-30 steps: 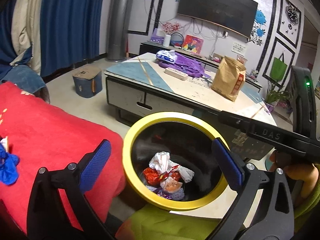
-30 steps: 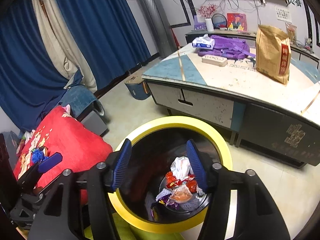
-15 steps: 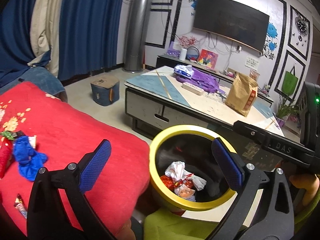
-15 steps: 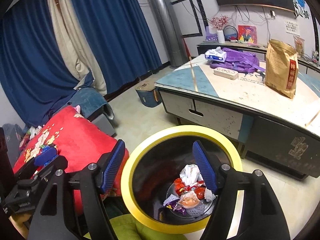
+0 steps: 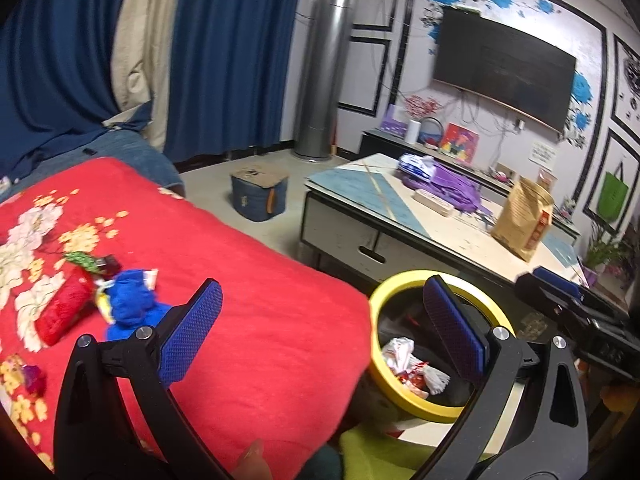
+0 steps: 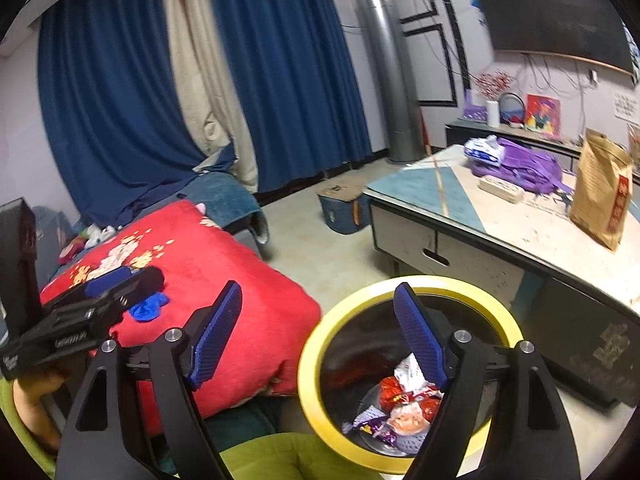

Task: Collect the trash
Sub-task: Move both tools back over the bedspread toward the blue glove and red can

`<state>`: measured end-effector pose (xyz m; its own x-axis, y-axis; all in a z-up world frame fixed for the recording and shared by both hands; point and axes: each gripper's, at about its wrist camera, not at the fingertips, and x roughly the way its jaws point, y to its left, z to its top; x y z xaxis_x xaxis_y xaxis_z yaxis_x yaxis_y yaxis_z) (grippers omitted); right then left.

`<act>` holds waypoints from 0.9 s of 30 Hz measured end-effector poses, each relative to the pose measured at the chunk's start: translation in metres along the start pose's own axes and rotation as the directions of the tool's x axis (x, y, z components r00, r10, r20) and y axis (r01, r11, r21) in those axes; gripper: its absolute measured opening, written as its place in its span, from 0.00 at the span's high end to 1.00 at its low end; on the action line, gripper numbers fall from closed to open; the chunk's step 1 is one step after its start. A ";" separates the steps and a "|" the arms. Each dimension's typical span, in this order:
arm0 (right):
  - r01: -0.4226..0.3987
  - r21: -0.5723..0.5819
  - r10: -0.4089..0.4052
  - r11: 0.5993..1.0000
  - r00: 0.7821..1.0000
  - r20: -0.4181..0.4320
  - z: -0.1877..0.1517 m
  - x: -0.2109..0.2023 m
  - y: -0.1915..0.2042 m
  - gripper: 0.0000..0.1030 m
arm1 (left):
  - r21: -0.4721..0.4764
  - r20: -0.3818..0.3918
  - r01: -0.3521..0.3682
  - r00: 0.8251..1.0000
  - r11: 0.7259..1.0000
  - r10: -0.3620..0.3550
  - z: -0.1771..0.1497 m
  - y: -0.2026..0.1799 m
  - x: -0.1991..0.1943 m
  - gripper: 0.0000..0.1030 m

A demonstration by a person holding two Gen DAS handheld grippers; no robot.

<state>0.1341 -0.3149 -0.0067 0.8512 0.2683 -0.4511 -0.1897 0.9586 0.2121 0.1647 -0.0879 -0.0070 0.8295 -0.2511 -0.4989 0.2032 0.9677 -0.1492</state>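
Note:
A black bin with a yellow rim (image 5: 400, 280) (image 6: 310, 360) stands on the floor beside a red flowered blanket (image 5: 260, 300). Crumpled wrappers (image 6: 404, 396) (image 5: 404, 360) lie at its bottom. Loose trash lies on the blanket: a blue wad (image 5: 128, 304) (image 6: 150, 308), a red wrapper (image 5: 64, 312), a green-and-dark wrapper (image 5: 92, 262) and a small purple one (image 5: 32, 376). My left gripper (image 5: 322, 292) is open and empty above the blanket's edge. My right gripper (image 6: 320, 292) hangs over the bin's left rim, its jaws opening with nothing between them.
A low coffee table (image 6: 500, 236) behind the bin carries a brown paper bag (image 6: 604, 196), a purple cloth (image 6: 524, 168) and a white packet. A blue box (image 5: 260, 196) sits on the floor. Blue curtains and a wall television are behind. Green cloth covers a person's lap below.
Both views have swung left, from over the bin toward the red blanket, bringing the loose trash into sight. The right gripper's jaws have spread wider.

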 end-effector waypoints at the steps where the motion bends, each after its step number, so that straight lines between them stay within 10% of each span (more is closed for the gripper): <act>1: -0.008 -0.010 0.008 1.000 1.000 0.001 0.000 0.000 0.004 0.24 | -0.008 0.004 -0.010 1.000 1.000 0.010 0.001 0.005 -0.002 0.10; 27: -0.200 -0.163 0.188 0.966 0.978 -0.086 0.004 0.030 0.108 0.22 | -0.107 0.104 -0.189 0.974 0.976 0.200 0.013 0.093 -0.057 0.10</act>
<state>0.1410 -0.2038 0.0062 0.7554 0.4507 -0.4757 -0.4329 0.8882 0.1541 0.1430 0.0170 0.0188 0.9027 -0.0485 -0.4275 -0.0143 0.9897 -0.1425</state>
